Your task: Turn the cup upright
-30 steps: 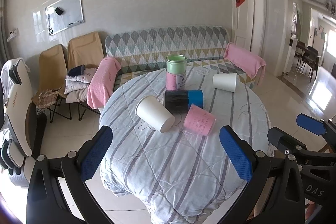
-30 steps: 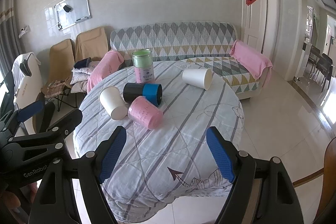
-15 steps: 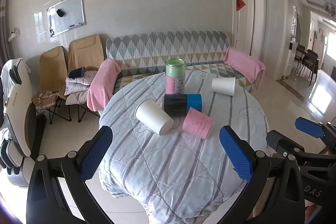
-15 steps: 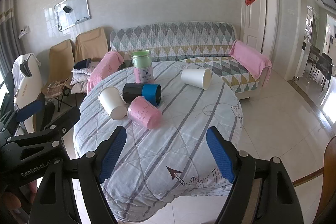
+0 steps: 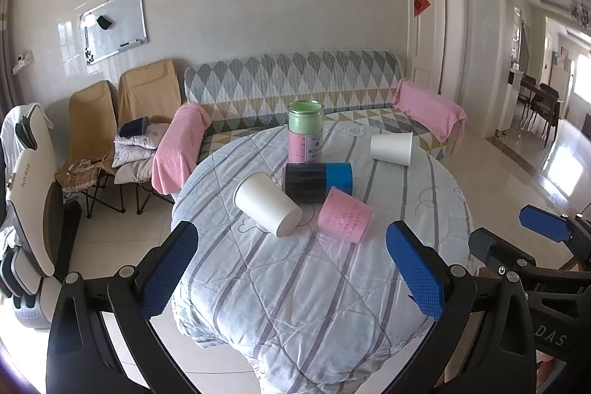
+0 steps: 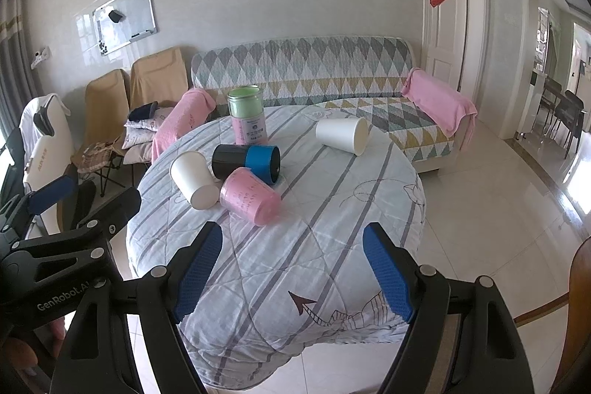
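Observation:
Several cups lie on their sides on a round table with a striped cloth [image 5: 303, 283] [image 6: 332, 209]. A white paper cup [image 5: 266, 204] [image 6: 194, 180] is nearest on the left. A pink cup [image 5: 344, 215] [image 6: 248, 196] lies beside it. A black-and-blue cup [image 5: 318, 180] [image 6: 245, 163] lies behind them. Another white cup [image 5: 391, 148] [image 6: 341, 134] lies at the far right. My left gripper [image 5: 291, 274] is open and empty, short of the table's near edge. My right gripper [image 6: 291, 274] is open and empty over the near edge.
A green-and-pink canister [image 5: 305, 130] [image 6: 246, 115] stands upright at the table's far side. A patterned sofa [image 5: 295, 87] with pink towels lies behind the table, folding chairs [image 5: 110, 120] to the left. Tiled floor surrounds the table.
Both views have shifted slightly; the left wrist camera has tilted up a little, so the table sits lower in its frame. The cups have not moved. Both grippers stay open.

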Tool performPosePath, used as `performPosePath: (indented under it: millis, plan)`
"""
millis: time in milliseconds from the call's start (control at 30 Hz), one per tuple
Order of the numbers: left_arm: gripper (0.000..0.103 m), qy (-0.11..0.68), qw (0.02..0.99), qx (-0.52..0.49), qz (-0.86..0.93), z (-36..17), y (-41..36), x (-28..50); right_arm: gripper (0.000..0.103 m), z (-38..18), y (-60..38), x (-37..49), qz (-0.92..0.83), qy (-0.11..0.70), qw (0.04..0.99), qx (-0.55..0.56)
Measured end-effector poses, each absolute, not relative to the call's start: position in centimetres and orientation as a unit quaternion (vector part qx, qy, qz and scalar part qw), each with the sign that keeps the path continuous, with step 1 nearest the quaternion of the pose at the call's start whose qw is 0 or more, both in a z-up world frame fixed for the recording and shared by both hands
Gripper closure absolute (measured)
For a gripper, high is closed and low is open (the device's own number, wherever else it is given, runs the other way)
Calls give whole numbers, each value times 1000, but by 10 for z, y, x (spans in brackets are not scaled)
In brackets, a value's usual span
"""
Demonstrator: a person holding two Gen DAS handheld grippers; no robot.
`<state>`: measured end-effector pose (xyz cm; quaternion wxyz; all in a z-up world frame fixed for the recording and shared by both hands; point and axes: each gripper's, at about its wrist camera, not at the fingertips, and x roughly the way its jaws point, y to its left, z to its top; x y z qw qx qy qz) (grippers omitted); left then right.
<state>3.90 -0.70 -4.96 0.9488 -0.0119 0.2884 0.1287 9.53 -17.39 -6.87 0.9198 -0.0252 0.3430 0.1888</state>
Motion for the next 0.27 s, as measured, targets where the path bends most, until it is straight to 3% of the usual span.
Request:
performPosePath:
  millis: [267]
  plan:
    - [0, 290, 948, -10, 129, -50, -8, 40, 23, -68, -178, 96, 188, 346, 919, -22]
